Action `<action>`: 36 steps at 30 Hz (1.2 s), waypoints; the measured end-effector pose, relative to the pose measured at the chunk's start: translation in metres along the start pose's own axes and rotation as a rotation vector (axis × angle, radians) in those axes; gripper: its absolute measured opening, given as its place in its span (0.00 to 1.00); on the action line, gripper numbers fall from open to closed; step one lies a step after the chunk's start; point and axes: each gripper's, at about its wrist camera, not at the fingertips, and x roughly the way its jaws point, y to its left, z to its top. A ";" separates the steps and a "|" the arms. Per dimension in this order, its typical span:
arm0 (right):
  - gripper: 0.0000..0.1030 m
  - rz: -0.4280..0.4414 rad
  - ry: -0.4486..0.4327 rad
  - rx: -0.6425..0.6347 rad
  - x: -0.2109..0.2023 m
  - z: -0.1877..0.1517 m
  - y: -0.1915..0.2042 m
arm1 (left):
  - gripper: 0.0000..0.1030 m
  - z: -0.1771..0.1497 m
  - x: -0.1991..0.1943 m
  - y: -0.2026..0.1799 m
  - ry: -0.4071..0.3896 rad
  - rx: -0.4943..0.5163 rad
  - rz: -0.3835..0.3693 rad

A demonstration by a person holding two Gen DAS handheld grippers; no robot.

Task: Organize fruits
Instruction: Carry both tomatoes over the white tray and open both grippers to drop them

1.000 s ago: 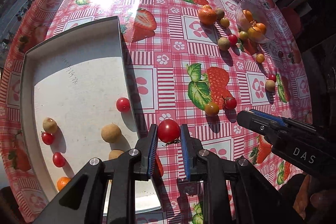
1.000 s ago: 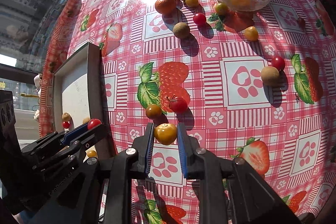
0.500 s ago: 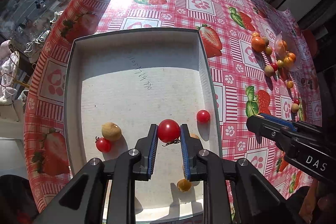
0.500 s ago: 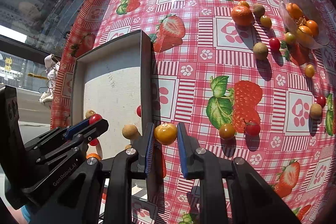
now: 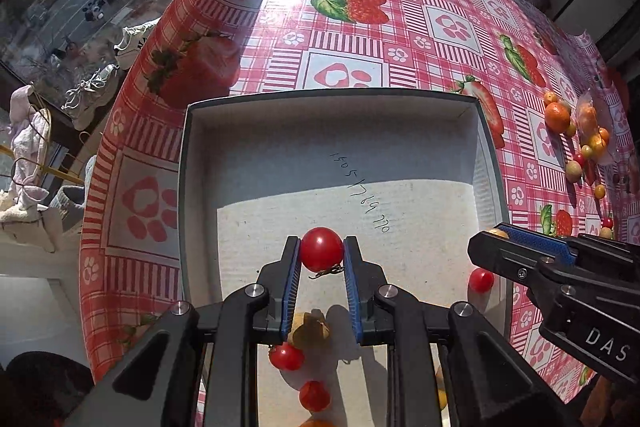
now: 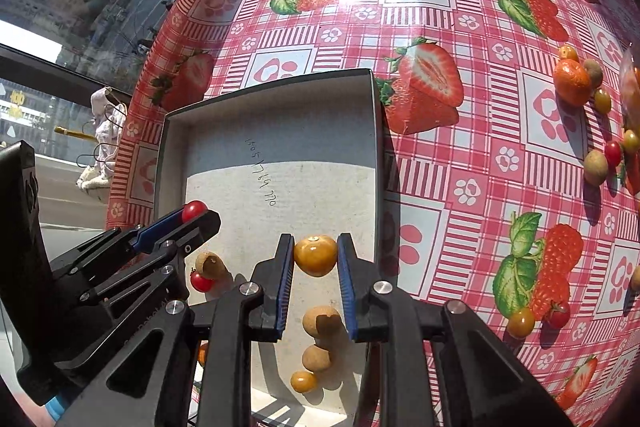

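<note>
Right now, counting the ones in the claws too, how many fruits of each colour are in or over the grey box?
Red tomatoes: 4, one in the left claw
Brown fruits: 3
Yellow fruits: 2, one in the right claw
Orange fruit: 1, half hidden
Total: 10 that show

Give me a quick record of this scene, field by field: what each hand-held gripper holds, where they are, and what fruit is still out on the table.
left hand-held gripper: shut on red tomato
right hand-held gripper: shut on yellow tomato
position: both over the tray
in tray: red tomatoes, brown fruits, small orange ones
on tablecloth: tangerine, more small fruits
</note>
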 end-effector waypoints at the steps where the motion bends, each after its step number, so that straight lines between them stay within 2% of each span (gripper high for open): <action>1: 0.22 -0.004 0.002 -0.002 0.003 0.003 0.001 | 0.22 0.002 0.004 0.002 0.004 0.004 0.006; 8: 0.23 -0.046 0.017 -0.021 0.026 0.019 0.012 | 0.22 0.001 0.023 0.008 0.042 0.002 0.030; 15: 0.23 -0.099 0.059 -0.035 0.046 0.018 0.017 | 0.23 -0.002 0.027 0.002 0.032 0.034 0.045; 18: 0.24 -0.097 0.061 -0.034 0.048 0.017 0.017 | 0.25 -0.002 0.027 0.002 0.033 0.031 0.043; 19: 0.26 -0.093 0.064 -0.035 0.048 0.017 0.017 | 0.30 -0.002 0.027 0.002 0.034 0.031 0.051; 21: 0.34 -0.076 0.069 -0.030 0.049 0.018 0.018 | 0.72 -0.003 0.024 0.003 0.024 0.027 0.069; 22: 0.42 -0.072 0.069 -0.028 0.052 0.021 0.020 | 0.73 -0.004 0.021 0.003 0.003 0.026 0.077; 27: 0.53 -0.018 0.063 -0.004 0.045 0.024 0.016 | 0.73 -0.005 0.020 0.006 0.021 0.037 0.073; 29: 0.66 0.024 0.059 0.010 0.040 0.024 0.015 | 0.73 -0.004 0.018 0.007 0.020 0.031 0.072; 30: 0.69 0.043 0.054 0.015 0.036 0.024 0.015 | 0.73 -0.004 0.017 0.008 0.022 0.027 0.070; 31: 0.78 0.058 0.047 0.018 0.030 0.024 0.014 | 0.73 -0.005 0.014 0.009 0.024 0.023 0.070; 32: 0.81 0.064 0.038 0.020 0.025 0.023 0.014 | 0.73 -0.006 0.013 0.009 0.026 0.021 0.070; 36: 0.81 0.071 0.015 0.046 0.005 0.016 0.002 | 0.73 -0.012 0.006 0.007 0.031 0.029 0.073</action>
